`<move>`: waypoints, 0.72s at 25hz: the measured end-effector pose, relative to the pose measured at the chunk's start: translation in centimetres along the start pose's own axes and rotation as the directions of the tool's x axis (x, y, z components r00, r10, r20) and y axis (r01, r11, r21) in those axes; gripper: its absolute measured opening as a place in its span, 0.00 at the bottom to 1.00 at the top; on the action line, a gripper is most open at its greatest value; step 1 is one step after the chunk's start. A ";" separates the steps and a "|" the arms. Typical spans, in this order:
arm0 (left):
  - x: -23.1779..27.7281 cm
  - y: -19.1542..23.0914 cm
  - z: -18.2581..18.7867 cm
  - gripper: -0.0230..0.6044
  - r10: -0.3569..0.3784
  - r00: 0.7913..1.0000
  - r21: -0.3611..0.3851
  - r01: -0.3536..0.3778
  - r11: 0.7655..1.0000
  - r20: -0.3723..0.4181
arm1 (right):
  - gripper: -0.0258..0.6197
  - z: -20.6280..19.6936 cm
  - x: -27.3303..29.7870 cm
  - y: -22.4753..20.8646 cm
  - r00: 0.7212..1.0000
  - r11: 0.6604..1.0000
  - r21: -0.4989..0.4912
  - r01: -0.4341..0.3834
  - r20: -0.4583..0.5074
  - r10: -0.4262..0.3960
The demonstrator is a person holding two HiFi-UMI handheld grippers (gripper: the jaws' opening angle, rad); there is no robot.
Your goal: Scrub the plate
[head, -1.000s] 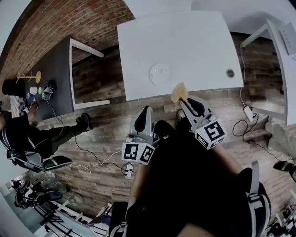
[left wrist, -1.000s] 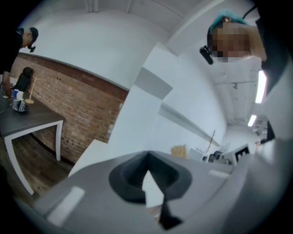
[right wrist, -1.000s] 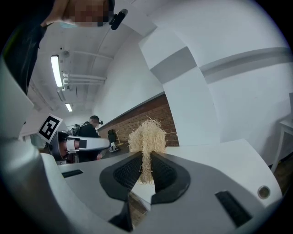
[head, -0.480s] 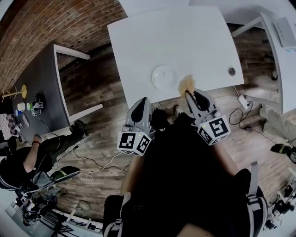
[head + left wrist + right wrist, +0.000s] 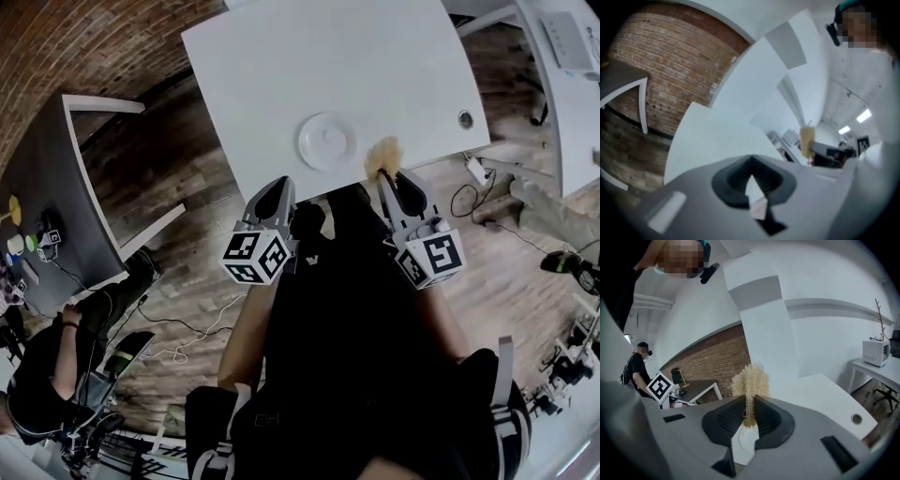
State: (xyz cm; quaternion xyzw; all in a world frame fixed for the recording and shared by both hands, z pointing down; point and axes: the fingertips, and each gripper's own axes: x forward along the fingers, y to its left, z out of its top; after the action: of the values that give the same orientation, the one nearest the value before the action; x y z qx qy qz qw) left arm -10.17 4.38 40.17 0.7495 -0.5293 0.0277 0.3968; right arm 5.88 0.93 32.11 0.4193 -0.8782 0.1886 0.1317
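Your right gripper (image 5: pixel 750 408) was pinching a straw-coloured fibrous scrubber (image 5: pixel 750 379). The two dark pads were pressed in on its lower half, and the frizzy top stood out beyond the tips.

From the head view, the round white plate (image 5: pixel 326 141) lay flat on the white table (image 5: pixel 281 66), close to the near edge. It was ahead of that gripper and to its left, and the scrubber sat just beside the plate's right rim without overlapping it. I could not tell from these views whether the scrubber was resting on the table or hanging above it. Being round, the plate had no long axis to line up with, so the move came down to direction, and I judge it a short carry leftward and a little forward to bring the fibres over the plate's middle.

Your left gripper (image 5: pixel 751 165) had its jaws drawn together at the tips with nothing between them. It hung off the table's near edge, to the plate's left and nearer you, and farther from the plate than the scrubber was. If the plate needed steadying, that hand was the free one, but its jaws would have to spread first.
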 end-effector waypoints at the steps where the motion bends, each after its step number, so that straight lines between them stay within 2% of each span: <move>1: 0.6 0.4 -0.5 0.04 -0.003 1.000 -0.018 0.003 1.000 -0.016 | 0.11 -0.4 0.1 -0.4 1.000 1.000 0.008 0.008 -0.010 -0.007; 5: 3.4 2.1 -2.8 0.04 -0.019 0.995 -0.094 0.010 0.996 -0.098 | 0.11 -2.6 1.2 -1.7 0.999 0.999 0.034 0.003 -0.050 -0.002; 9: 5.8 4.2 -5.5 0.07 -0.003 0.986 -0.162 -0.024 0.987 -0.166 | 0.11 -4.0 2.4 -2.3 0.996 1.000 0.021 -0.010 -0.087 0.012; 12: 6.8 5.7 -6.9 0.08 0.010 0.981 -0.208 -0.051 0.977 -0.193 | 0.11 -5.0 3.3 -3.0 0.995 0.999 0.046 -0.005 -0.103 0.010; 18: 9.6 6.3 -8.6 0.14 -0.035 0.970 -0.261 -0.030 0.965 -0.241 | 0.11 -7.7 4.4 -4.8 0.989 0.997 0.071 0.022 -0.146 -0.012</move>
State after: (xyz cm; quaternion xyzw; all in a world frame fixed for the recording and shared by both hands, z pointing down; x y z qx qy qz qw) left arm -7.84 1.58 54.07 0.6819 -0.4744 0.0484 0.5546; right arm 7.56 -1.49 41.74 0.4164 -0.8553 0.2491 0.1819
